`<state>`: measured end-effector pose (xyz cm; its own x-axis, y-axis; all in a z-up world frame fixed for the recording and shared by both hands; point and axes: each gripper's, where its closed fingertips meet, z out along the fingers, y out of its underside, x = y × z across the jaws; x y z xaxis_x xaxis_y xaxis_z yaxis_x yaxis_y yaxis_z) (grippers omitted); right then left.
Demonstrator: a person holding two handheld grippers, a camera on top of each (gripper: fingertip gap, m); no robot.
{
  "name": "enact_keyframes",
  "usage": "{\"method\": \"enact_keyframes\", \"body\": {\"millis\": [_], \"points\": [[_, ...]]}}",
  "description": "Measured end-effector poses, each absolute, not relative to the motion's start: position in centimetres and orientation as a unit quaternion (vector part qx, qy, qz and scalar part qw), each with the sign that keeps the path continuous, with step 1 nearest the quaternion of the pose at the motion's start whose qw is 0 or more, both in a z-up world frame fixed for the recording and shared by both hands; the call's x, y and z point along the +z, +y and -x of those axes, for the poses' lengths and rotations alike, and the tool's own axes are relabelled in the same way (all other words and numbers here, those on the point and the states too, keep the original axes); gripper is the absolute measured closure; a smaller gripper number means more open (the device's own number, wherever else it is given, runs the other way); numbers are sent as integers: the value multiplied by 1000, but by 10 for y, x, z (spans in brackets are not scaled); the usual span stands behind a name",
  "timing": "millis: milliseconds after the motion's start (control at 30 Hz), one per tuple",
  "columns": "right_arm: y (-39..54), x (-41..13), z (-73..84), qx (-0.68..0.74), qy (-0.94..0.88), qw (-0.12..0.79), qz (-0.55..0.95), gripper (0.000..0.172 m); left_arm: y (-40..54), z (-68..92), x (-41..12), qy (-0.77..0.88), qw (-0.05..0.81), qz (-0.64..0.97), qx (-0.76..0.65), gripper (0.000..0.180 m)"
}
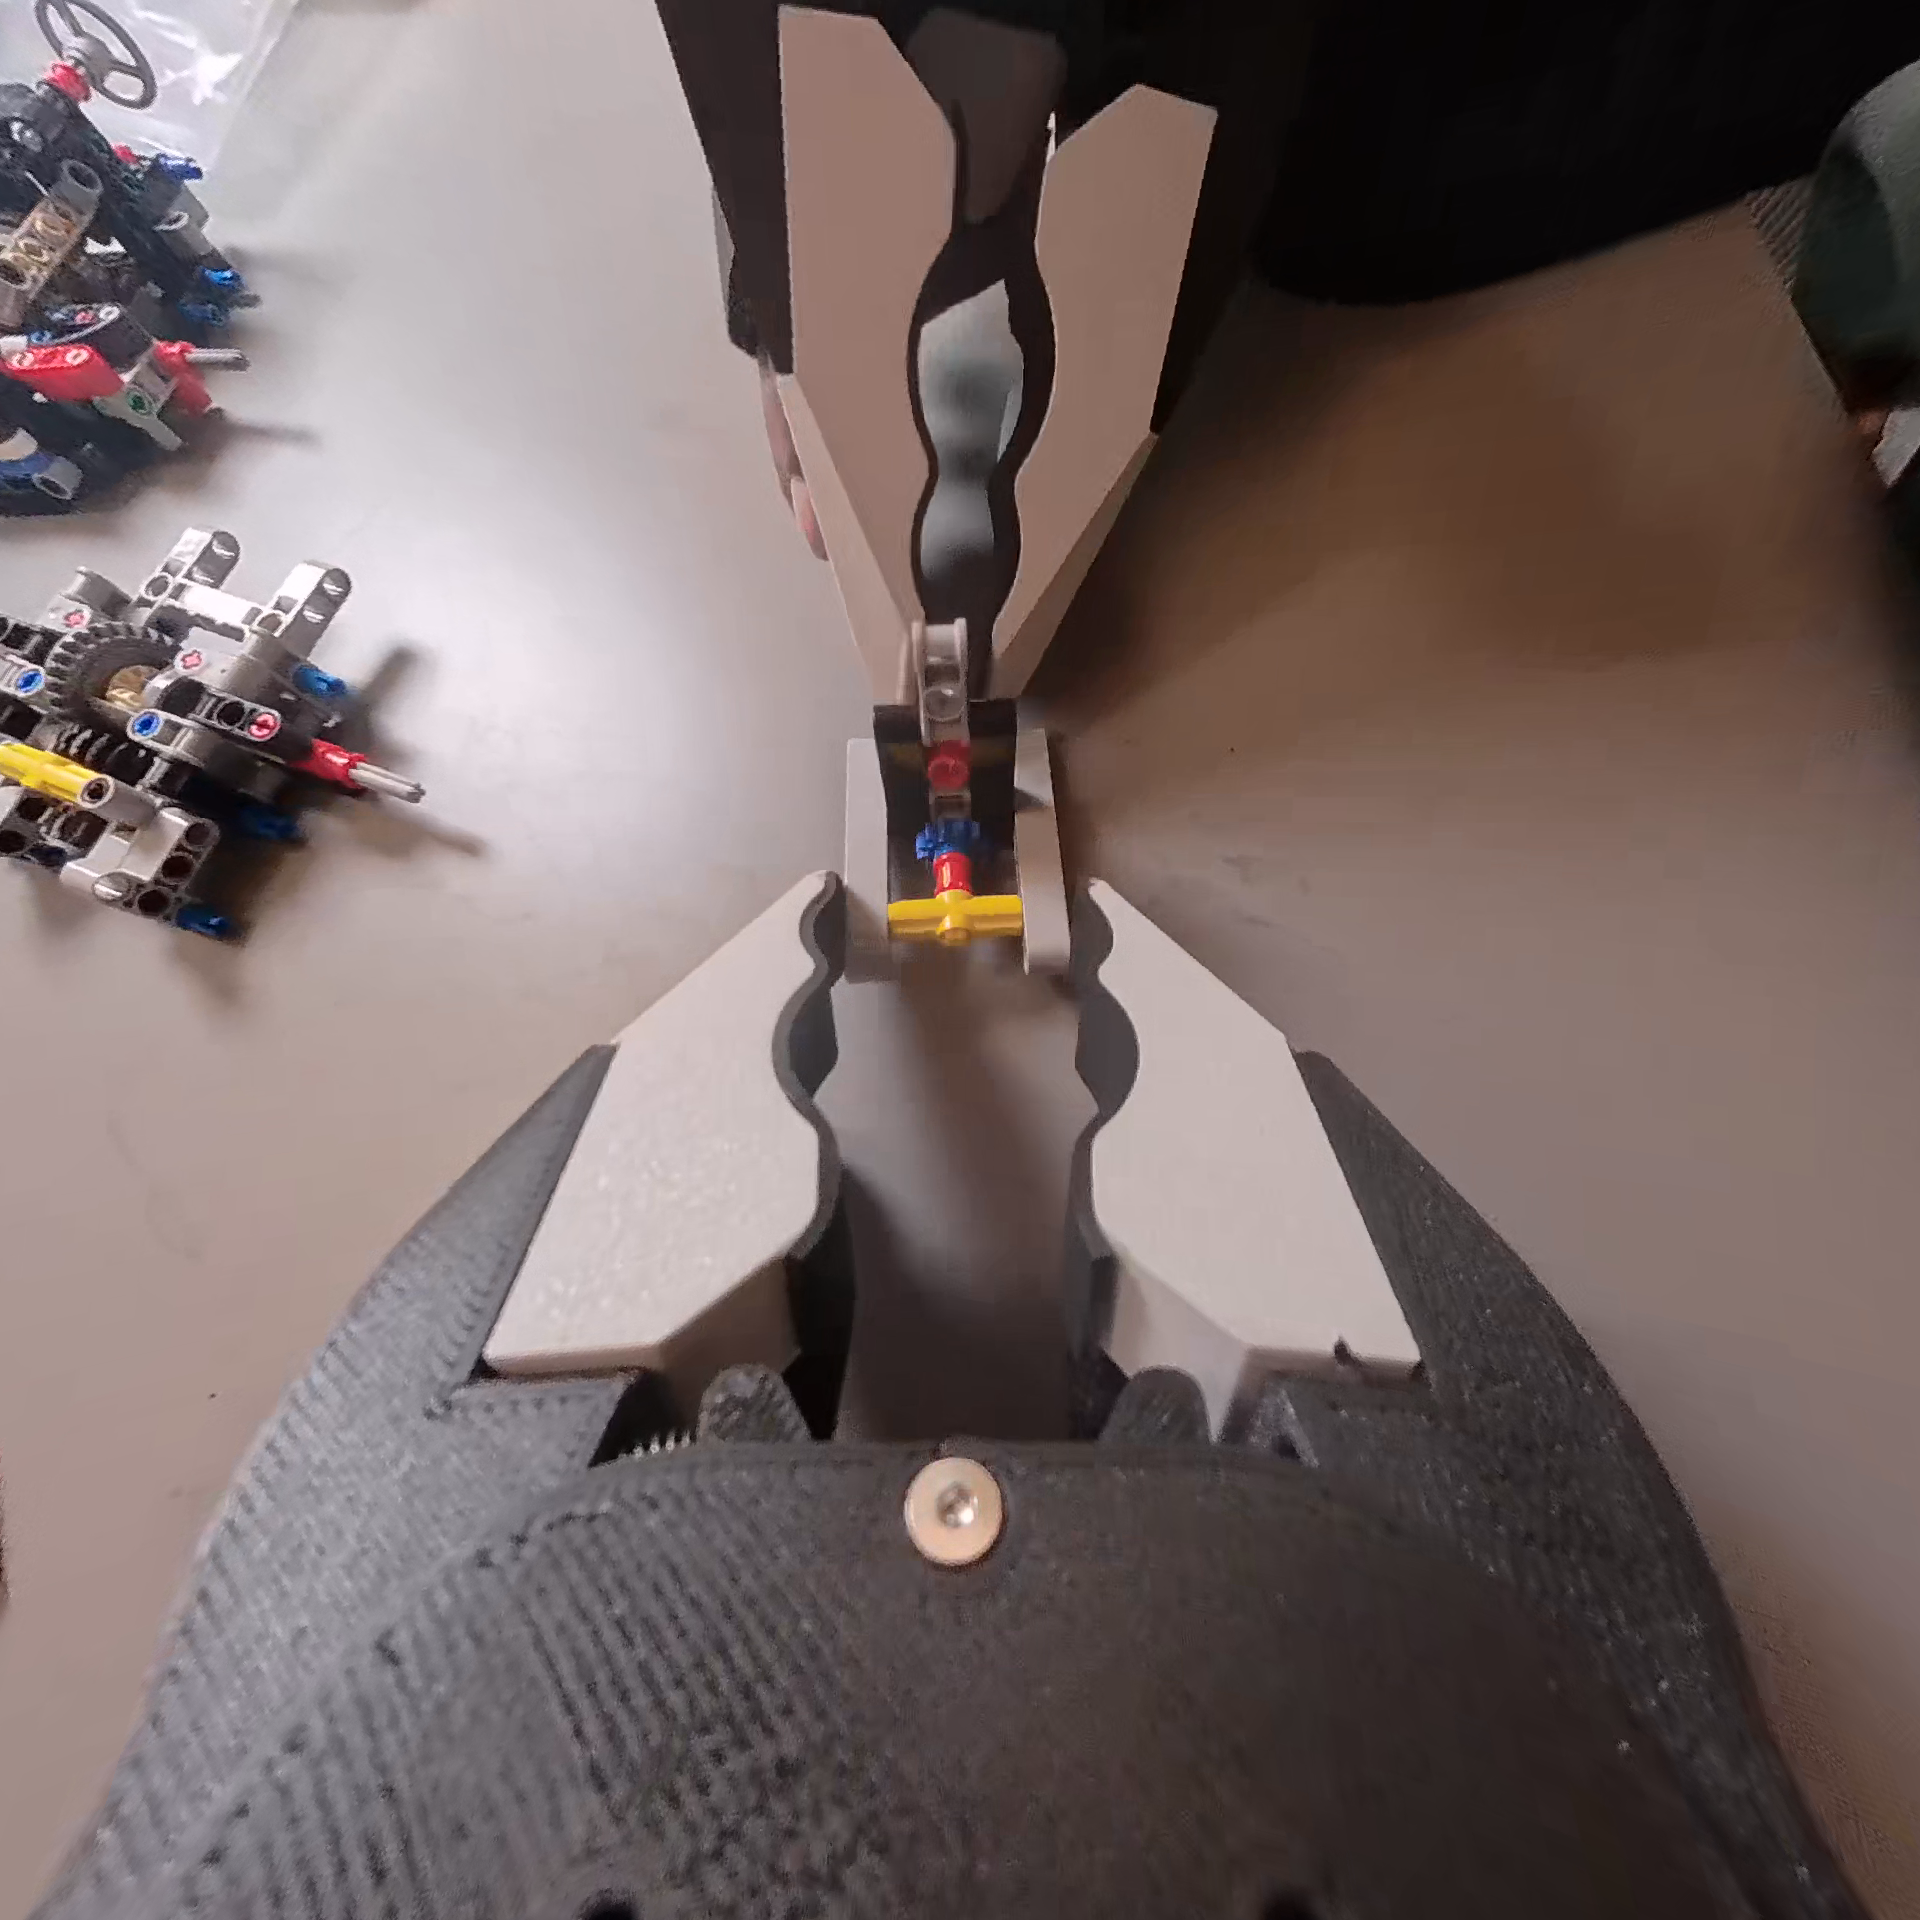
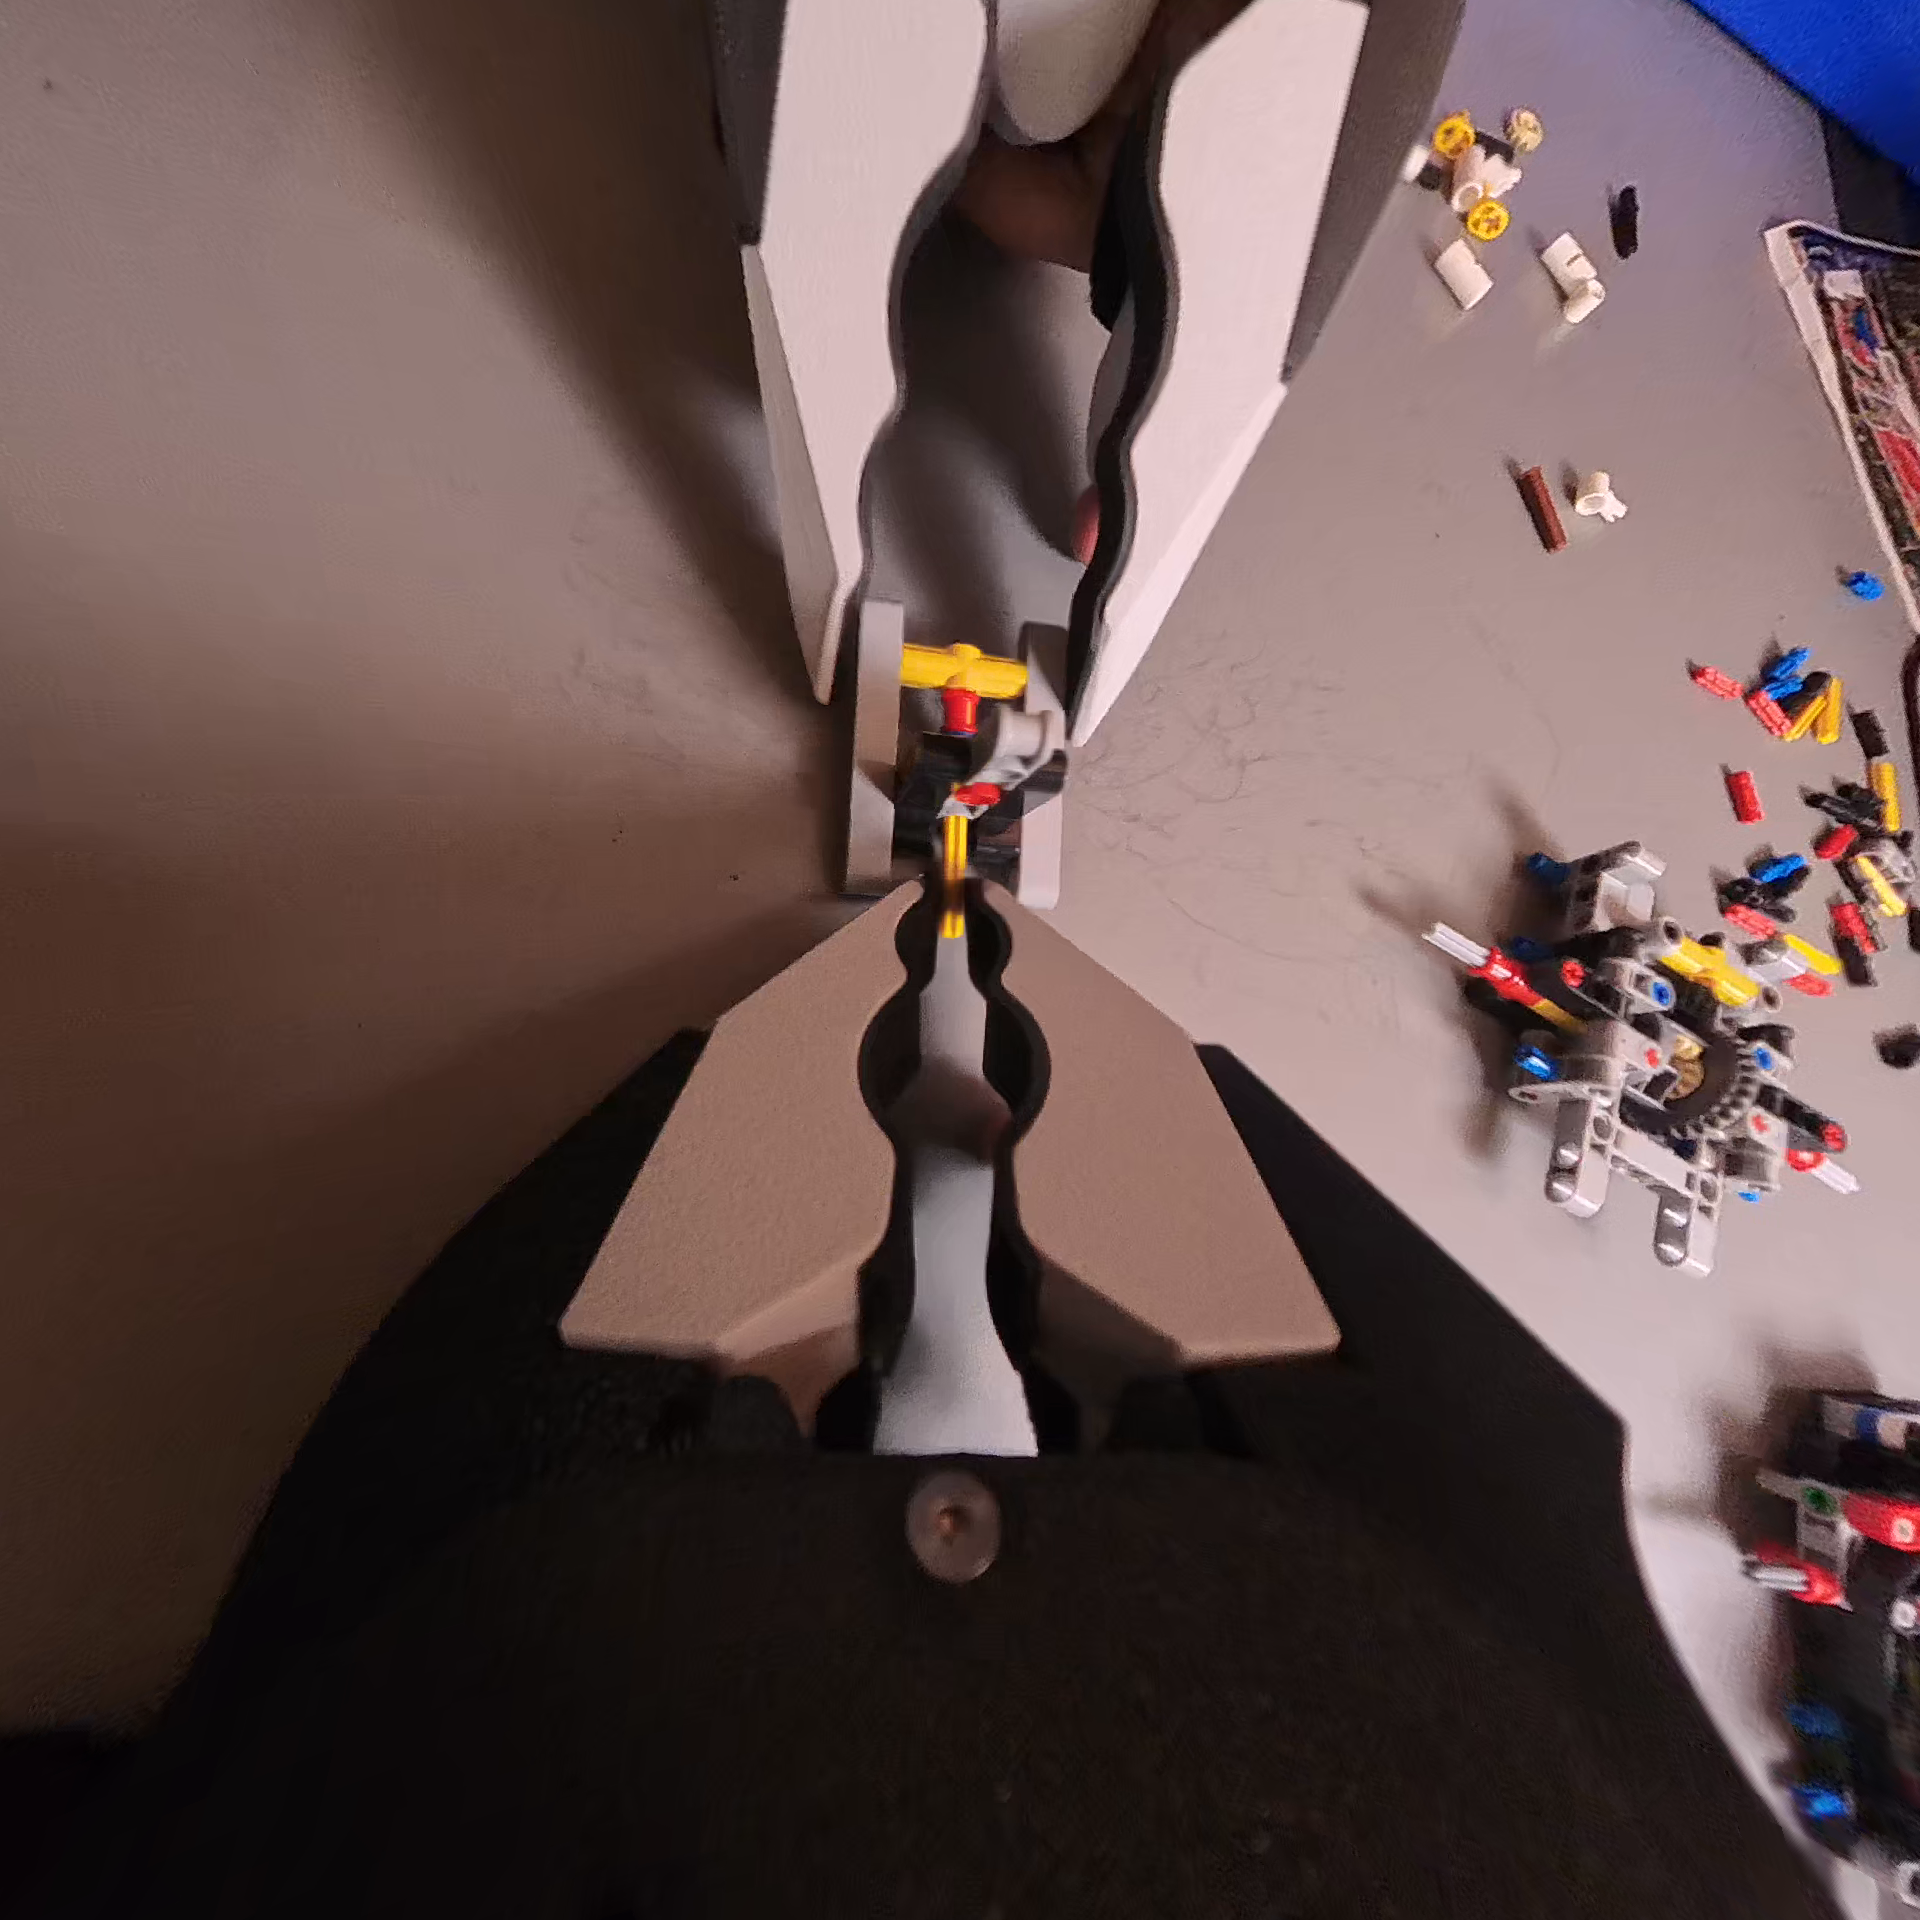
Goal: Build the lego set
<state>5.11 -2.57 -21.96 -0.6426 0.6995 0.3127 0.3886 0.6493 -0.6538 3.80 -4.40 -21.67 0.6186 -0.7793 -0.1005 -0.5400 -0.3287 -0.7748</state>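
Note:
A small brick assembly (image 1: 951, 831) with grey side panels, a black inside, a yellow cross piece (image 1: 954, 914), red bushes and a blue gear sits just above the table. My left gripper (image 1: 956, 925) is shut on it, with its pads against the two grey side panels. It also shows in the right wrist view (image 2: 956, 769), held by the left gripper (image 2: 956, 665) from above. My right gripper (image 2: 951, 904) is shut on a thin yellow axle (image 2: 953, 883) that sticks out of the assembly's far end. In the left wrist view the right gripper (image 1: 951, 655) meets the assembly at a grey connector (image 1: 943, 675).
Two larger built brick assemblies (image 1: 156, 727) (image 1: 94, 312) lie to the left of the left gripper. In the right wrist view one of them (image 2: 1662, 1070), a scatter of small loose parts (image 2: 1808, 810) and a printed booklet (image 2: 1870, 395) lie on the right. A dark sleeve (image 1: 1507, 135) is behind. Both grippers' tips are close together, under 4 cm apart.

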Motion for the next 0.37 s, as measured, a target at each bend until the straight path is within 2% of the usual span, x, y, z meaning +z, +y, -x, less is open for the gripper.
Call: {"method": "enact_keyframes", "body": {"millis": [133,267,367], "points": [[-25,-221,-49,262,-871,251,331,169,-43,-36,-218,400,402,810,-148,138],[-25,-221,-48,277,-870,206,353,169,-40,-33,-219,376,394,824,-156,130],[-28,-222,-47,280,-875,178,352,169,-41,-35,-221,366,382,831,-175,136]]}}
